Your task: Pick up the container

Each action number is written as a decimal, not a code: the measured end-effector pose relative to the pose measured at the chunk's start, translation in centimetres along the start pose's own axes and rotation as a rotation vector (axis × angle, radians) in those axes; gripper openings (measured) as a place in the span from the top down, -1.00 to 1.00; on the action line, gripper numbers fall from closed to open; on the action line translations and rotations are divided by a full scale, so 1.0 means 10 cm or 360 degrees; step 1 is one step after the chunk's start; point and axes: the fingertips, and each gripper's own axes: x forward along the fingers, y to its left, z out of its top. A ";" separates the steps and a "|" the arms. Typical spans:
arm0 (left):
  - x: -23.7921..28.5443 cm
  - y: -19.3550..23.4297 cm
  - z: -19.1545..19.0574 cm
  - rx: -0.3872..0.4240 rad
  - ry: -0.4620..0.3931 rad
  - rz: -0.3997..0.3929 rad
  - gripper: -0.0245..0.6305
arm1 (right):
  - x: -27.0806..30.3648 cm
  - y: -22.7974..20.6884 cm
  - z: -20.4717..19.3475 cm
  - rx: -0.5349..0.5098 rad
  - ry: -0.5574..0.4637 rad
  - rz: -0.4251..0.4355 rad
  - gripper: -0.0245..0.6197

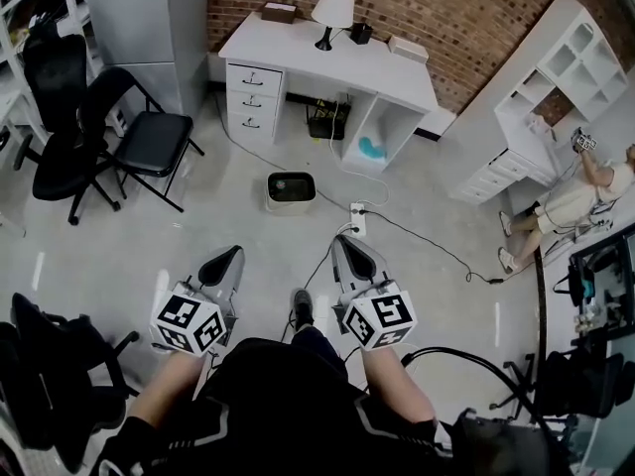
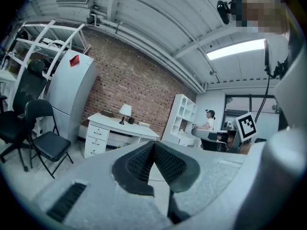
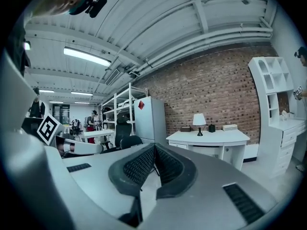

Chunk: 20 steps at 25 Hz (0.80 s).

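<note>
- Pressing together, the fingers (image 2: 136,164) of the left gripper (image 1: 228,261) and right gripper (image 1: 349,248) pinch nothing.
- Approach looks unstarted; the next move calls for reaching the cream rounded-square container (image 1: 291,189) with fingers spread.
- It rests on the floor (image 1: 198,216) before the white desk (image 1: 327,62), dark top upward, seemingly slightly longer along the desk front.

Rough brick wall (image 1: 476,8), glossy pale floor (image 1: 149,246), matt white desk (image 1: 298,46), smooth cream container (image 1: 291,204)
</note>
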 end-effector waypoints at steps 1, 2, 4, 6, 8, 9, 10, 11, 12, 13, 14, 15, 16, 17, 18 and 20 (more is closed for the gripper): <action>0.09 0.02 0.01 0.0006 0.0000 0.0009 0.90 | 0.07 -0.07 0.00 -0.0005 0.0002 0.0012 0.90; 0.18 0.04 0.03 0.0009 0.0001 0.0018 0.90 | 0.14 -0.15 0.00 -0.0003 0.0008 0.0019 0.90; 0.38 0.09 0.04 -0.0004 0.0008 0.0037 0.90 | 0.29 -0.32 -0.02 0.0023 0.0024 0.0029 0.90; 0.58 0.13 0.04 -0.0010 0.0018 0.0049 0.90 | 0.44 -0.46 0.00 0.0029 0.0030 0.0053 0.90; 0.82 0.14 0.06 0.0000 0.0031 0.0056 0.90 | 0.57 -0.63 0.03 0.0011 0.0028 0.0077 0.90; 0.94 0.14 0.08 0.0003 0.0033 0.0061 0.90 | 0.63 -0.73 0.04 0.0008 0.0028 0.0086 0.90; 1.07 0.13 0.11 0.0006 0.0032 0.0067 0.90 | 0.68 -0.84 0.06 0.0013 0.0029 0.0094 0.90; 1.18 0.12 0.14 0.0012 0.0030 0.0073 0.90 | 0.74 -0.96 0.07 0.0022 0.0031 0.0103 0.90; 1.30 0.11 0.18 0.0019 0.0031 0.0081 0.90 | 0.79 -1.06 0.09 0.0029 0.0033 0.0113 0.90; 1.40 0.10 0.20 0.0022 0.0033 0.0092 0.90 | 0.84 -1.16 0.10 0.0032 0.0036 0.0126 0.90; 1.50 0.10 0.23 0.0016 0.0034 0.0106 0.90 | 0.88 -1.25 0.11 0.0031 0.0040 0.0141 0.90; 1.59 0.10 0.25 0.0001 0.0032 0.0121 0.90 | 0.91 -1.33 0.13 0.0028 0.0042 0.0158 0.90; 1.68 0.10 0.27 -0.0022 0.0025 0.0138 0.90 | 0.94 -1.42 0.14 0.0023 0.0042 0.0176 0.90; 1.78 0.11 0.30 -0.0047 0.0013 0.0155 0.90 | 0.98 -1.50 0.15 0.0020 0.0041 0.0193 0.90; 1.87 0.12 0.33 -0.0069 0.0002 0.0174 0.90 | 1.02 -1.59 0.16 0.0022 0.0041 0.0208 0.90; 2.03 0.12 0.37 -0.0083 -0.0008 0.0218 0.90 | 1.10 -1.77 0.14 0.0035 0.0052 0.0236 0.90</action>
